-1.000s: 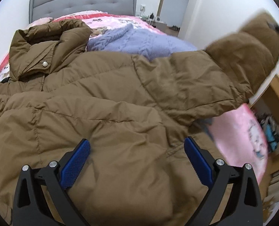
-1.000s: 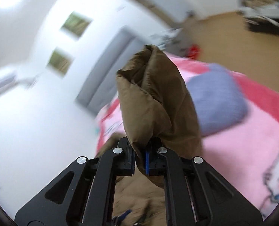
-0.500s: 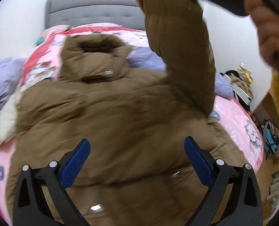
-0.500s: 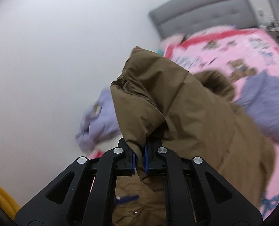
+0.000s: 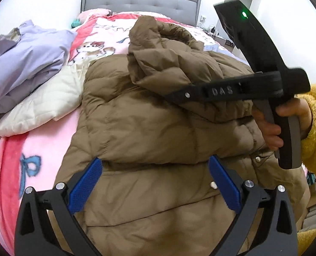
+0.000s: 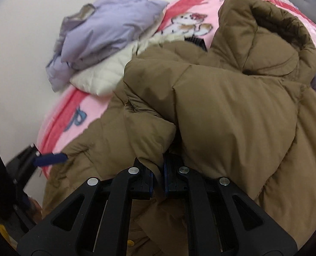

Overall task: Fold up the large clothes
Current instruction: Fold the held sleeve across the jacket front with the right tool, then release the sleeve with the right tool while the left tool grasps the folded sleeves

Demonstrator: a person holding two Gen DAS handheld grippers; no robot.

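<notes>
A large brown puffer jacket (image 5: 149,132) lies spread on the bed, hood toward the headboard. Its sleeve (image 6: 232,106) is folded across the body. My right gripper (image 6: 158,177) is shut on the sleeve's cuff end, low over the jacket; in the left wrist view the right gripper (image 5: 170,95) reaches in from the right, its tips buried in the fabric. My left gripper (image 5: 155,183) hangs open above the jacket's lower half, nothing between its blue pads (image 5: 85,185).
A lilac garment (image 5: 25,64) and a cream quilted one (image 5: 45,100) are piled at the bed's left side. The pink blanket (image 5: 30,149) shows beside the jacket. A grey headboard (image 5: 141,0) stands at the back. A hand in a yellow fleece sleeve (image 5: 315,128) holds the right gripper.
The right gripper swung the sleeve from high in the air down across the jacket's body. The left gripper shifted along the bed, staying open above the jacket.
</notes>
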